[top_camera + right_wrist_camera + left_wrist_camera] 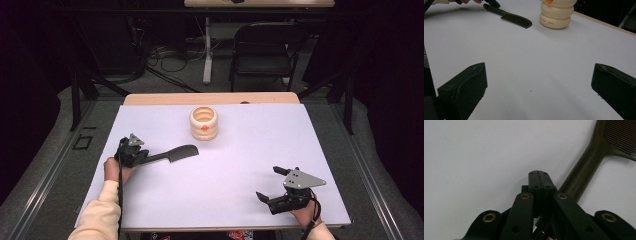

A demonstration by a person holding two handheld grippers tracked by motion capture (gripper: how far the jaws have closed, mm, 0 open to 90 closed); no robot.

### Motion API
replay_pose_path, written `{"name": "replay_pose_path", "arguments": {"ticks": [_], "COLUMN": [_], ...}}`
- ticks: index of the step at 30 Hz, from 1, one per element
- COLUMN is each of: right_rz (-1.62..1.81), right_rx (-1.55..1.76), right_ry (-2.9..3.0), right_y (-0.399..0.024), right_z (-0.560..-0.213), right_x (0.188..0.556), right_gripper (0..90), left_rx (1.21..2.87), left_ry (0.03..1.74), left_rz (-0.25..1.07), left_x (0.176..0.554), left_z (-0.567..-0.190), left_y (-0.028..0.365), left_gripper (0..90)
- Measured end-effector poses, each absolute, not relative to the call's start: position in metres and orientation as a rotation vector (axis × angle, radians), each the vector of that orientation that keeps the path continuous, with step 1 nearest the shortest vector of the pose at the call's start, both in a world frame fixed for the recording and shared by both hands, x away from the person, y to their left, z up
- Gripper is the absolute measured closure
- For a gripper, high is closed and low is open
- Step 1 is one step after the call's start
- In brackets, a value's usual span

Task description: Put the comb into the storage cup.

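My left hand-held gripper [539, 173] is clenched on nothing, just beside the handle of the black comb [176, 154], which lies flat on the counter [235, 200]. My right hand-held gripper [269, 184] rests released, well apart.

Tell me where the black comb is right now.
In the high view, the black comb lies on the white table, left of centre, between the left tongs and the cream ribbed holder.
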State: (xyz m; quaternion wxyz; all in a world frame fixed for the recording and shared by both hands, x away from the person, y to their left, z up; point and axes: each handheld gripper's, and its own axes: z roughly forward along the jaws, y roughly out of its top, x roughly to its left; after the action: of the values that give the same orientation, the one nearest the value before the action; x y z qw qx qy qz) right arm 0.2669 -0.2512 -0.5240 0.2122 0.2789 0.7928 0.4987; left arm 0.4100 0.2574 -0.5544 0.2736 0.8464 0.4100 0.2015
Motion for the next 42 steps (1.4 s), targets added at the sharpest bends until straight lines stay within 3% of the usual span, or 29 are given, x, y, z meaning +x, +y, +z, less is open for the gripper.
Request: {"name": "replay_pose_path", "arguments": {"ticks": [42], "right_rz": [1.375], "right_rx": [0.787], "right_ry": [2.198], "right_y": [-0.252], "right_z": [-0.524], "right_x": [0.266], "right_gripper": [0.0], "left_rx": [2.269], "left_ry": [1.077], "left_rz": [0.483], "left_x": [0.393], "left_z": [-0.551], "left_y": [0.251], "left_gripper": [88.7]}}
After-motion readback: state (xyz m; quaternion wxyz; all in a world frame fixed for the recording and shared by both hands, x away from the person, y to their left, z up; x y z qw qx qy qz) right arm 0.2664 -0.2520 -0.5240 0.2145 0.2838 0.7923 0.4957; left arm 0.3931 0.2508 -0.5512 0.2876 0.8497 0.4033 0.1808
